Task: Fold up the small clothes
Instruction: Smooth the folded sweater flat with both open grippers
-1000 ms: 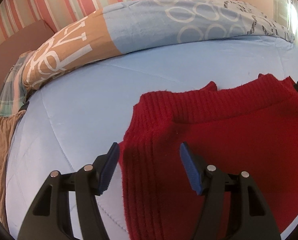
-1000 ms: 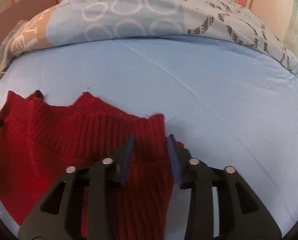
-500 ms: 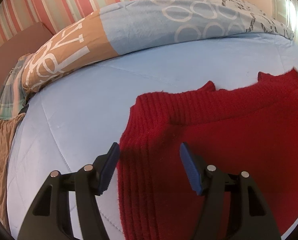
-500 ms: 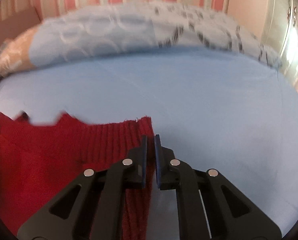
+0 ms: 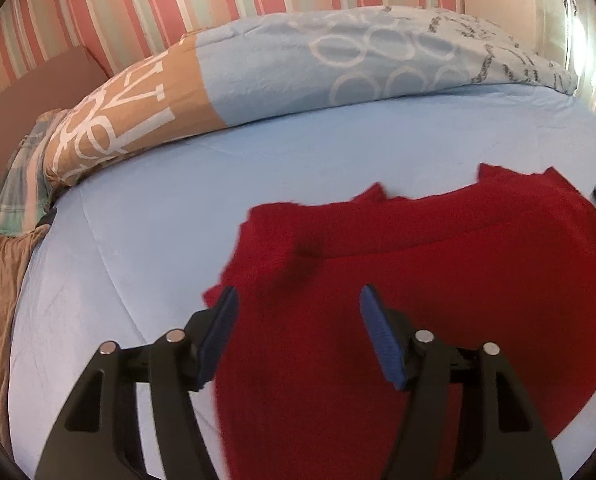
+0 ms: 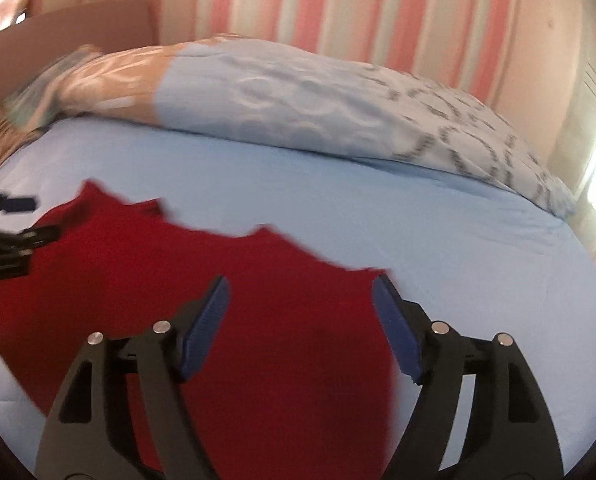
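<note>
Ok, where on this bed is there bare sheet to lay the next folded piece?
Bare light-blue sheet lies between the red knitted sweater and the rolled patterned duvet, and to the sweater's right. More lies left of it. The near middle is taken.

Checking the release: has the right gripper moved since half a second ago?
Yes. The right gripper, then shut at the red sweater's edge, is now open and higher, judging by the striped wall.
</note>
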`<state>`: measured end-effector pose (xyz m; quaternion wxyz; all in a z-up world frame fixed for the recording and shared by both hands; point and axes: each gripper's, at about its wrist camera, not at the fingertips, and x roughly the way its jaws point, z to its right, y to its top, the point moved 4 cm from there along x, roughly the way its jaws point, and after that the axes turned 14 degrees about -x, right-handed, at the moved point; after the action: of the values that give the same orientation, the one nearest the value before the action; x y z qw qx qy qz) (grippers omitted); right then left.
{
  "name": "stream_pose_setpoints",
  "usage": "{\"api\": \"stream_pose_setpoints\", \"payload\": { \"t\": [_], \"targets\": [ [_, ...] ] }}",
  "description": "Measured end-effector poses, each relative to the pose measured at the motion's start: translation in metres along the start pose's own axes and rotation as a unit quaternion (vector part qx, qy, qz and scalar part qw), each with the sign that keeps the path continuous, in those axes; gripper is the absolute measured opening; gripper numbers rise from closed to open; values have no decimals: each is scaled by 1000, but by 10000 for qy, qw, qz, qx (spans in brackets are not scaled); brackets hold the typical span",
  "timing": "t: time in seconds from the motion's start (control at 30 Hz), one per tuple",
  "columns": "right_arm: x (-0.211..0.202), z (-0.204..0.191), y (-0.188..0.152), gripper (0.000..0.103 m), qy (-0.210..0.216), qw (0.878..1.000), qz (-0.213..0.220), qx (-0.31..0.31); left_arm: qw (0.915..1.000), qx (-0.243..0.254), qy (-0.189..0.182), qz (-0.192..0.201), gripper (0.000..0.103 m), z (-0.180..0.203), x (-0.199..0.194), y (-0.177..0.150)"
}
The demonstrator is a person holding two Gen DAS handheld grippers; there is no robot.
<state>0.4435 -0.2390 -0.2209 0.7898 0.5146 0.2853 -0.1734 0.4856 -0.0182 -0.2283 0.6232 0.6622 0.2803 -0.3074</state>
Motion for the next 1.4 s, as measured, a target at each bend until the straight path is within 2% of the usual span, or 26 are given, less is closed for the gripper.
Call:
{"api": "stream_pose_setpoints", "payload": {
  "t": [0.07, 0.2, 0.27, 0.37, 0.43, 0.57, 0.6, 0.63, 0.77, 0.93, 1.1, 1.23, 1.4],
  "targets": [
    [9, -31, -1, 74, 101, 9998, -18, -195, 10000, -10, -25, 79, 73, 11, -3, -5],
    [40, -59, -7, 68, 182, 9983, -107, -539, 9999, 9, 137, -40, 73, 15, 17, -21],
    [50, -55, -13, 65, 245, 9978, -227, -579, 9996, -61, 184, -210, 74, 7, 30, -29],
    [48, -32, -20, 65, 112, 9986, -288, -432, 9997, -137, 76, -184, 74, -4, 29, -31],
    [46, -6, -29, 72, 130, 9993, -358, -51, 9998, 15, 183, -99, 74, -8, 25, -32],
    [40, 18, -45, 76, 279, 9983, -382, 343, 9996, 116, 249, -14, 74, -20, 20, -36],
    [40, 19, -47, 77, 312, 9979, -372, 420, 9997, 75, 241, -30, 76, -24, 20, -37],
    [42, 20, -52, 78, 357, 9971, -387, 552, 9995, 9, 304, -59, 84, -29, 23, -39],
    [48, 17, -63, 84, 365, 9945, -349, 913, 9992, -341, 184, -134, 90, -41, 30, -43],
    [49, 17, -62, 85, 350, 9945, -383, 912, 9986, -429, 241, -168, 94, -42, 31, -44],
    [45, 18, -55, 88, 362, 9948, -459, 839, 9973, -569, 201, -430, 92, -40, 24, -38],
    [34, 18, -52, 100, 329, 9944, -564, 832, 9974, -428, 250, -528, 93, -31, 14, -37],
    [10, 17, -54, 100, 302, 9953, -665, 637, 9975, -323, 232, -579, 94, -17, -7, -38]
  ]
}}
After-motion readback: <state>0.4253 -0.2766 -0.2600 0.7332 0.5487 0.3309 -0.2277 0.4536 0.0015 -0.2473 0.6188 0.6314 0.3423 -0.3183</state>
